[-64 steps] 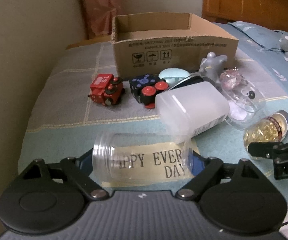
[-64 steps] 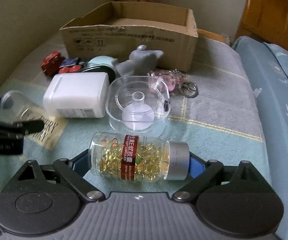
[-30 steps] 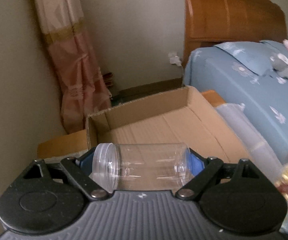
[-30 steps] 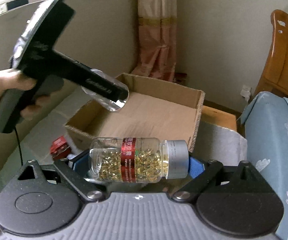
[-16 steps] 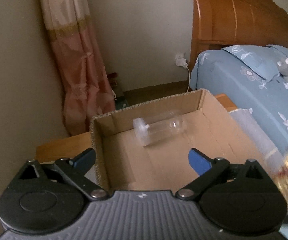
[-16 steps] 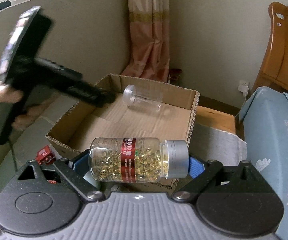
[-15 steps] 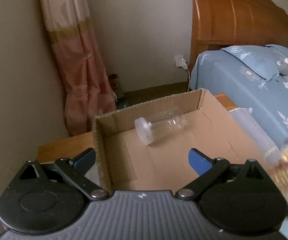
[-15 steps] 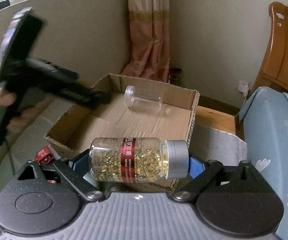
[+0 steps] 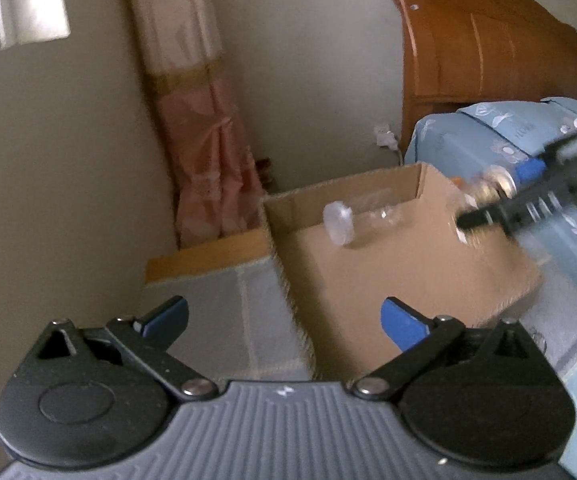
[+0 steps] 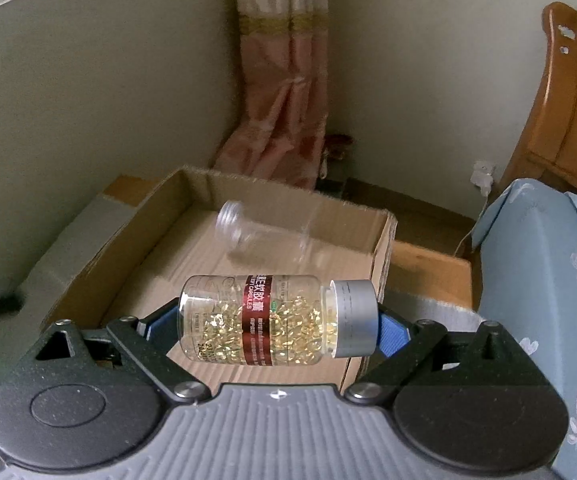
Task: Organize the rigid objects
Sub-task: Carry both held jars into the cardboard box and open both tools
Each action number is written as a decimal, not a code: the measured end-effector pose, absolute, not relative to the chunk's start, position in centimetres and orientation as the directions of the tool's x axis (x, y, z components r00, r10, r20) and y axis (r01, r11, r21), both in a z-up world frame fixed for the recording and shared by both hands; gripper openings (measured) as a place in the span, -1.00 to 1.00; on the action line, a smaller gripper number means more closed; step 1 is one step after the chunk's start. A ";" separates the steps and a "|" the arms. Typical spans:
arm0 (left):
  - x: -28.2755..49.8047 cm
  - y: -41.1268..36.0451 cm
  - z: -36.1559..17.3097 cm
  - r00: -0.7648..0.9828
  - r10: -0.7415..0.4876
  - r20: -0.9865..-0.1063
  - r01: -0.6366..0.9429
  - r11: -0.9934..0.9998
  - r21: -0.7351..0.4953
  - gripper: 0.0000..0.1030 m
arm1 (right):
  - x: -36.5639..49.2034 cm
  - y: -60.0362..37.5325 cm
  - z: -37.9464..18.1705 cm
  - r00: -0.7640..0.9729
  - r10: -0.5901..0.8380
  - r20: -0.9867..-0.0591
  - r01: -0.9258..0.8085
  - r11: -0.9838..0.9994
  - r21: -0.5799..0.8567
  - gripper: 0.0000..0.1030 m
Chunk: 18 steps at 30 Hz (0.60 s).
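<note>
The right tongs are gripping a capsule bottle endwise, blue pads pressing on its base and its grey cap, so its long axis is lying across the frame with the cap pointing to the right; it is sitting in the lower middle of the right wrist view, above the near part of the cardboard box. In the middle of that view a clear empty jar is lying on its side in the box, its open threaded mouth pointing left and slightly upward in the frame. The left tongs are standing wide apart with nothing between them, over the box's near left corner. At the right edge of the left wrist view the bottle is showing only as a blur, probably over the box's right wall.
</note>
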State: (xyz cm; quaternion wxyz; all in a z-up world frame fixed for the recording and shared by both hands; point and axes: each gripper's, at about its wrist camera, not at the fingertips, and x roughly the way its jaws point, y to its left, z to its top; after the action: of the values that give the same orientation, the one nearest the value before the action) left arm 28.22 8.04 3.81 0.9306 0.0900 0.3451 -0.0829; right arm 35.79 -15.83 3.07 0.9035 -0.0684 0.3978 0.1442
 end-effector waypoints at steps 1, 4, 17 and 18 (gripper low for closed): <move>27.8 8.4 3.6 0.748 -0.092 -0.658 0.212 0.972 0.104 0.98 | 36.3 -15.7 3.0 0.647 0.202 -0.735 -0.308 0.951 -0.009 0.92; 27.0 9.2 2.7 0.739 -0.095 -0.667 0.196 0.977 0.079 0.98 | 37.5 -15.5 2.9 0.655 0.200 -0.729 -0.298 0.955 -0.006 1.00; 23.6 10.1 1.2 0.731 -0.112 -0.673 0.190 0.981 0.043 0.98 | 30.9 -15.0 5.1 0.680 0.230 -0.696 -0.342 0.939 -0.025 1.00; 23.1 10.0 1.3 0.734 -0.111 -0.670 0.190 0.981 0.045 0.98 | 30.0 -15.0 5.2 0.683 0.234 -0.692 -0.347 0.937 -0.025 1.00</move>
State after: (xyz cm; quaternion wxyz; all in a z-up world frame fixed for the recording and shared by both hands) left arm 23.15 10.01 1.26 0.9295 0.0554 0.3554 -0.0812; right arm 29.96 -15.00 5.18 0.9140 -0.0774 0.3650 0.1592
